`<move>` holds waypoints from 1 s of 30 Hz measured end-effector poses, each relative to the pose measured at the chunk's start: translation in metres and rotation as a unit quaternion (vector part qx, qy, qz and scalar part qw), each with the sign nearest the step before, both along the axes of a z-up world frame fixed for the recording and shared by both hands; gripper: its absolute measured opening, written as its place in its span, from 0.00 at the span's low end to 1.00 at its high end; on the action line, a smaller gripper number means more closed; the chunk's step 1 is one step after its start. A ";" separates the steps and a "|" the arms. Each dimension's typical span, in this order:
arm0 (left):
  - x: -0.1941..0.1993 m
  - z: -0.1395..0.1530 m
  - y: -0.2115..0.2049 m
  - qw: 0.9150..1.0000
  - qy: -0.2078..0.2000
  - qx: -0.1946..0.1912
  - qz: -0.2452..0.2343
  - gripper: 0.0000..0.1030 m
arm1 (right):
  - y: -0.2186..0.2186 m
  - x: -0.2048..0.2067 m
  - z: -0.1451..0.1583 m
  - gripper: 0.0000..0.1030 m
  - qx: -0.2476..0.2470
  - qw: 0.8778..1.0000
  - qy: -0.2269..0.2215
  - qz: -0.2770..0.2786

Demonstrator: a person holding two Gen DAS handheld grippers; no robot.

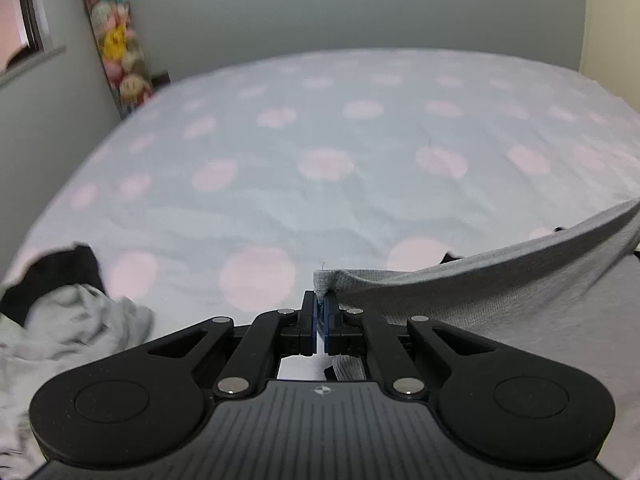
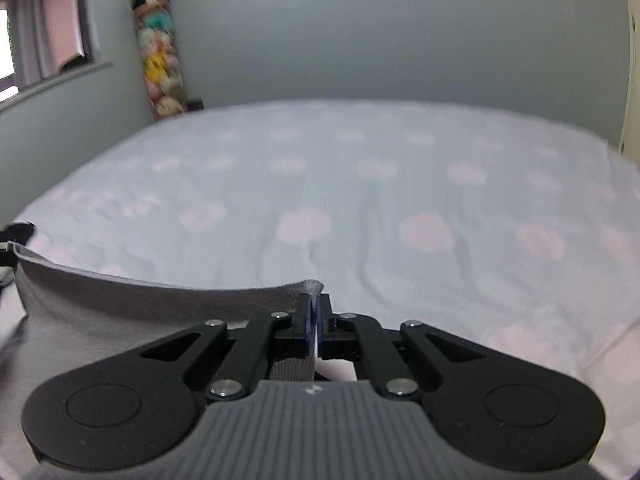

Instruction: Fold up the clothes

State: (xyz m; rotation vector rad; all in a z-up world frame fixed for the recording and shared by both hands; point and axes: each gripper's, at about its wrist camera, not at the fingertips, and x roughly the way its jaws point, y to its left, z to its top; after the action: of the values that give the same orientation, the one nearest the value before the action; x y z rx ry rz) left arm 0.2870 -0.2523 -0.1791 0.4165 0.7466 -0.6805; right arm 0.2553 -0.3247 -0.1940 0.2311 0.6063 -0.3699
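Note:
A grey knit garment [image 1: 500,300] is stretched between my two grippers above the bed. My left gripper [image 1: 320,304] is shut on one corner of its edge; the cloth runs off to the right. My right gripper [image 2: 315,308] is shut on the other corner of the grey garment [image 2: 140,312], which runs off to the left. The rest of the garment hangs below the grippers, out of view.
The bed [image 1: 320,160] carries a pale blue sheet with pink dots, also in the right wrist view [image 2: 360,200]. A crumpled pile of light grey and black clothes [image 1: 60,312] lies at the bed's near left. A hanging column of plush toys [image 1: 116,40] stands in the far left corner by a window.

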 end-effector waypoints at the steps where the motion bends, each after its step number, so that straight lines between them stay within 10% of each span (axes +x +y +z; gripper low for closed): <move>1: 0.005 -0.007 0.000 1.000 0.007 0.001 0.004 0.02 | -0.004 0.004 -0.009 0.03 0.006 1.000 0.006 -0.003; 16: -0.036 0.028 0.049 0.990 0.133 -0.038 0.001 0.18 | 0.008 -0.056 -0.010 0.15 0.062 0.997 0.019 -0.039; 30: -0.101 0.001 0.094 0.971 0.237 0.008 -0.003 0.23 | 0.043 -0.151 -0.019 0.38 0.175 0.982 0.068 -0.018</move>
State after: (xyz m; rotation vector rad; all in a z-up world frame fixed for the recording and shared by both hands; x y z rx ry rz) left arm 0.1861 -0.1588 -0.1781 0.2704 1.2047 -0.7906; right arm 0.1044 -0.2817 -0.2126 0.5585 0.8025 -0.3142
